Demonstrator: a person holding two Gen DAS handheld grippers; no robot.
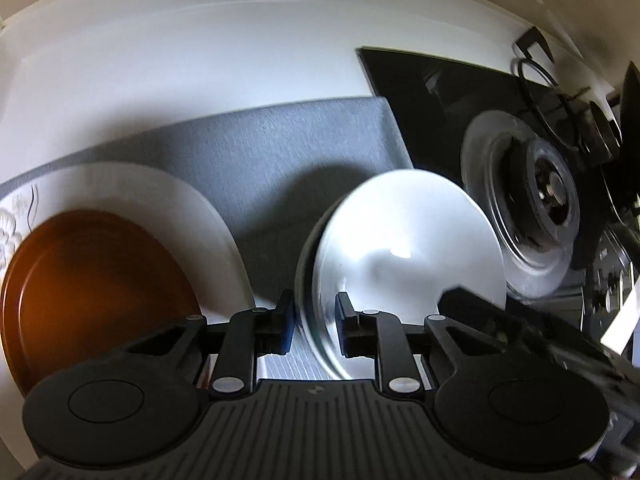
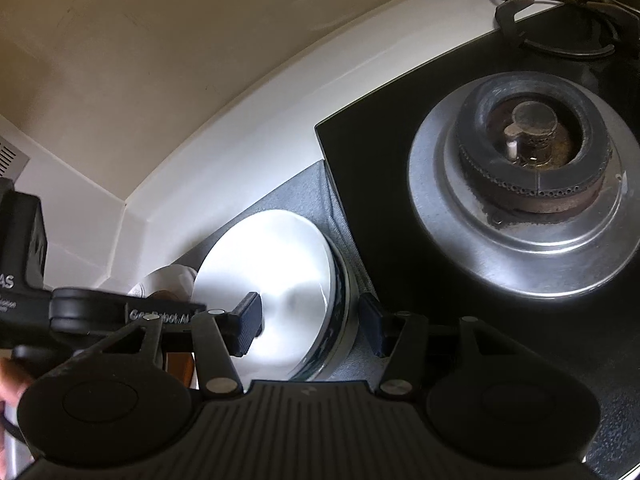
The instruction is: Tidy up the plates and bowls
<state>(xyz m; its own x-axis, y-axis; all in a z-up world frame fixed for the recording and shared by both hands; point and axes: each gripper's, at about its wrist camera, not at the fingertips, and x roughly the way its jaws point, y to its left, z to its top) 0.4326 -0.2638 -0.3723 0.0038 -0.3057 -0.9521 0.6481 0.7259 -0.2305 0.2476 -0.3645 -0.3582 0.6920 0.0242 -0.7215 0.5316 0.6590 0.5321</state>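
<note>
Grey mat [image 1: 256,152] on the white desk [image 1: 200,52] — stacked bowls [image 1: 404,240] at its 3 o'clock edge, beside the stove [image 2: 520,184]. Left tool [image 1: 314,322] clenched on the rim; right tool [image 2: 310,322] released, straddling it. Best lowered level — squarely, no jolt.

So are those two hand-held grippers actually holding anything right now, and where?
The left hand-held gripper pinches the white bowl by its near rim. The right hand-held gripper straddles the bowl's other edge with jaws open, gripping nothing.
</note>
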